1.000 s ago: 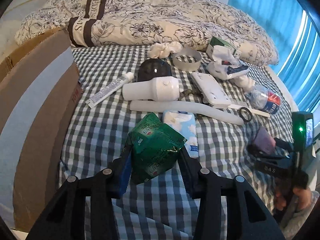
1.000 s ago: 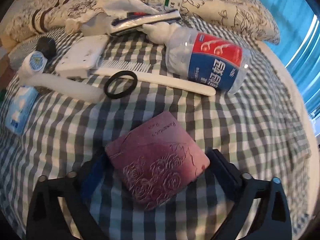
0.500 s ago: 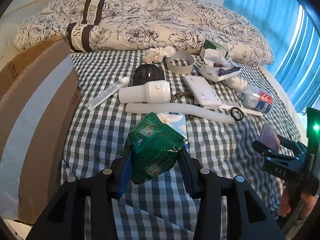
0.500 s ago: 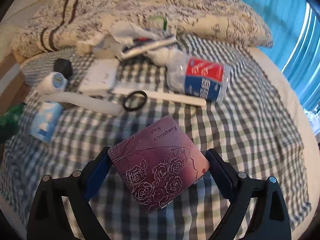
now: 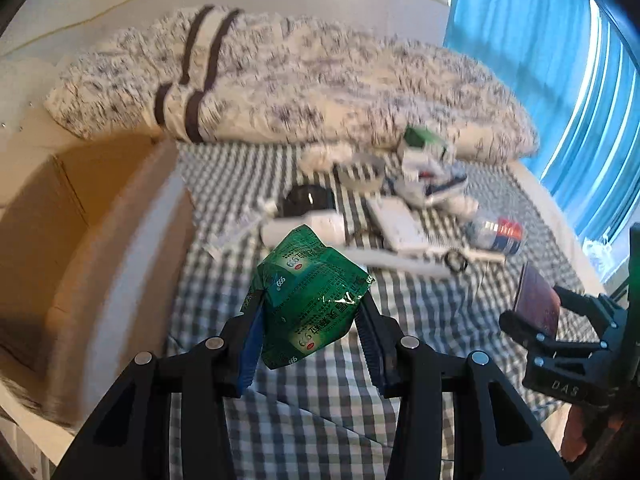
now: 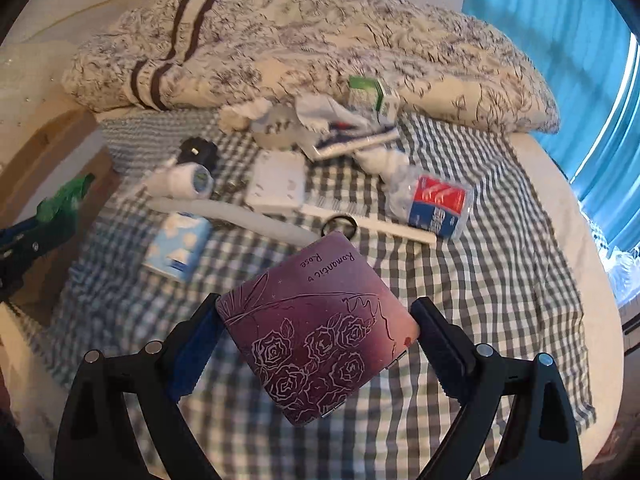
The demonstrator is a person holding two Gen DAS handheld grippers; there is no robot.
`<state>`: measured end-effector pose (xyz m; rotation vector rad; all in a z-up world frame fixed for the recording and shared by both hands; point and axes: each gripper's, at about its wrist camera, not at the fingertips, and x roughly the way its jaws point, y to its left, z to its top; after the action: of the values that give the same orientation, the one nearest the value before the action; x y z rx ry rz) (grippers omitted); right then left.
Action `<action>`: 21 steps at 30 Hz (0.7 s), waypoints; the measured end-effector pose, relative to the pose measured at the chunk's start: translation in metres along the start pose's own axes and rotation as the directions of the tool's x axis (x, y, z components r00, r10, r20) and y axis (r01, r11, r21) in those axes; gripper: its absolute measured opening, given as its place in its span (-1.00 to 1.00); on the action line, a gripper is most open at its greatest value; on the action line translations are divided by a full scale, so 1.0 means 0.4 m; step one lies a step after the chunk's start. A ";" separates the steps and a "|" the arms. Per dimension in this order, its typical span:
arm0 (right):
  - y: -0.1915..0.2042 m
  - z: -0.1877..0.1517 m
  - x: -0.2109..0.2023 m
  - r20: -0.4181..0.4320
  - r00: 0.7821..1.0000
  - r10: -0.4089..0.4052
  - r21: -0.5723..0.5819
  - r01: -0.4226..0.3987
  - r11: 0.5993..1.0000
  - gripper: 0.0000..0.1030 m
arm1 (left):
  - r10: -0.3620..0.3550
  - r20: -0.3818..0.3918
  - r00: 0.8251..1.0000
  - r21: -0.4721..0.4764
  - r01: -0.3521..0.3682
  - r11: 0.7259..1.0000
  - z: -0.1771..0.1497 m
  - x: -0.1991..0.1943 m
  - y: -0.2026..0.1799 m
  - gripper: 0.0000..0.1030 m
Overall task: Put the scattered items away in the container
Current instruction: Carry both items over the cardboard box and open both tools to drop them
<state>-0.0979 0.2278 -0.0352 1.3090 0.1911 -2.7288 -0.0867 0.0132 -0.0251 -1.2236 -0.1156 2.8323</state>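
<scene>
The green packet [image 5: 310,292] bears "999" several times over; the purple case [image 6: 320,336] reads "Romantic Rose" above its etched roses; the right gripper [image 5: 538,312], right of the packet, reads "DAS".

A crinkled green packet [image 5: 310,292] printed with white and red marks sits in the black left tool [image 5: 308,320], whose inner pads are blue. The black right tool [image 6: 318,344] frames a maroon wallet [image 6: 316,344] embossed with pale rose outlines. The bed [image 6: 500,280] wears a grey-and-white gingham sheet; at its far end, a cream quilt [image 6: 320,48] carries dark floral print and brown stripes. A brown cardboard box [image 5: 80,248] stands left, turquoise curtains [image 5: 540,60] right.
</scene>
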 end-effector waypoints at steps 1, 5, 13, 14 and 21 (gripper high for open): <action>0.015 0.013 -0.026 0.021 1.000 -0.004 -0.011 0.004 1.000 0.81 | 0.000 0.015 1.000 0.001 0.000 1.000 0.014 -0.022 0.009 -0.13; 0.089 0.071 -0.114 0.087 0.996 0.021 -0.045 -0.017 0.999 0.81 | 0.009 0.065 0.998 -0.011 -0.009 1.000 0.063 -0.103 0.062 -0.13; 0.342 0.206 -0.211 0.178 0.975 0.135 -0.151 -0.109 0.983 0.81 | 0.044 0.082 0.996 -0.060 -0.039 0.997 0.122 -0.204 0.251 -0.12; 0.370 0.223 -0.211 0.179 0.973 0.147 -0.160 -0.119 0.980 0.81 | 0.058 0.077 0.995 -0.063 -0.053 0.997 0.123 -0.204 0.276 -0.12; 0.583 0.342 -0.128 0.125 0.964 0.233 -0.231 -0.200 0.952 0.81 | 0.146 0.009 0.989 -0.110 -0.144 0.984 0.112 -0.149 0.444 -0.12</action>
<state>-0.1356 -0.0219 0.0744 0.9974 0.3020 -2.5243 -0.0821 -0.1705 0.0328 -1.2780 -0.1919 2.9982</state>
